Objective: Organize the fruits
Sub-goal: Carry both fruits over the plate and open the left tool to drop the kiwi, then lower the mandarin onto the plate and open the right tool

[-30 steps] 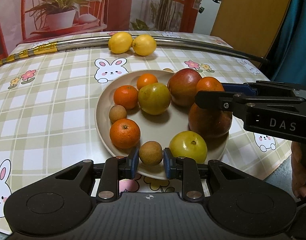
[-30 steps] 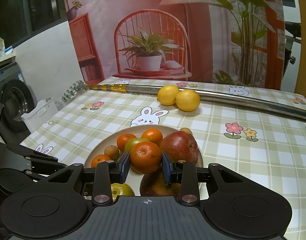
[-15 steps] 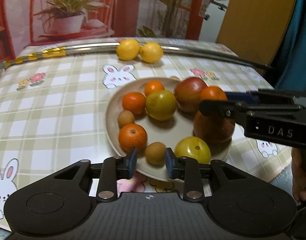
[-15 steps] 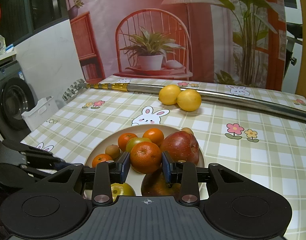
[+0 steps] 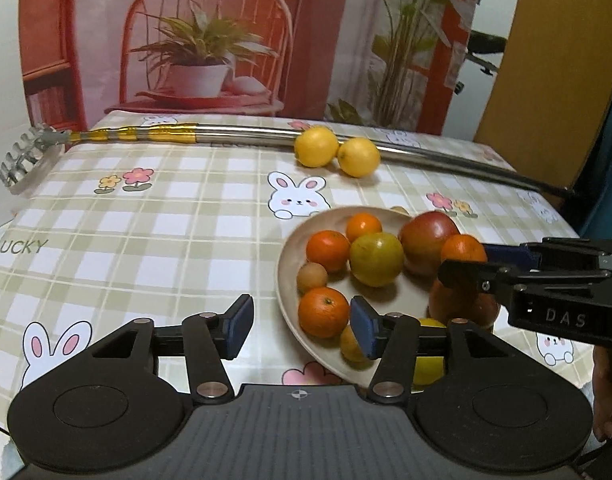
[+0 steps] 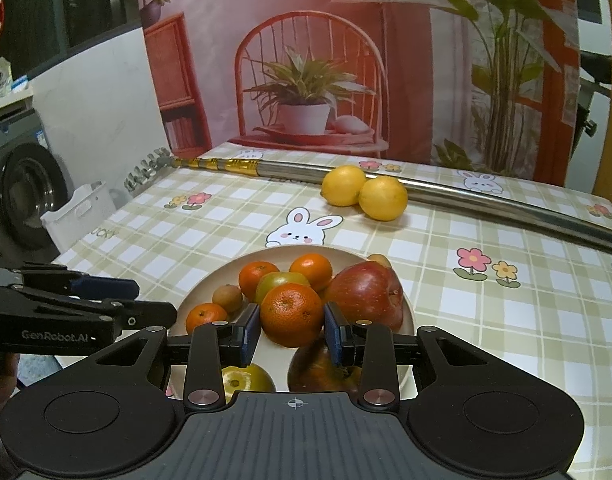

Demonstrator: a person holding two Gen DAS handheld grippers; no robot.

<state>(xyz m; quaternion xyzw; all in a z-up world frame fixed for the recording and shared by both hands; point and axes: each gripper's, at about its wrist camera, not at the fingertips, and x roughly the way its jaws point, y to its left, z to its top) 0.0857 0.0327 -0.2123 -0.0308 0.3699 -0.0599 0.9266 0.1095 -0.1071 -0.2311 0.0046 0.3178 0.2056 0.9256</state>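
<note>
A: Where is the right gripper (image 6: 292,334) now?
B: It is over the plate (image 6: 210,280). Its jaws grip an orange (image 6: 292,314) from both sides, the blue pads (image 6: 250,330) touching the peel. The orange is held above the other fruits.
A: And the left gripper (image 5: 302,326)?
B: Its jaws are wide apart and hold nothing. The right pad (image 5: 361,330) is over the plate (image 5: 284,276) rim; another orange (image 5: 323,312) lies just inside that pad, at about 1 o'clock from the middle of the gap.
A: Other fruits?
B: A red apple (image 6: 365,294) lies at 1 o'clock from the held orange. Two lemons (image 6: 363,192) lie on the table (image 6: 485,320) at 12 o'clock, against a metal pole (image 6: 485,202).
</note>
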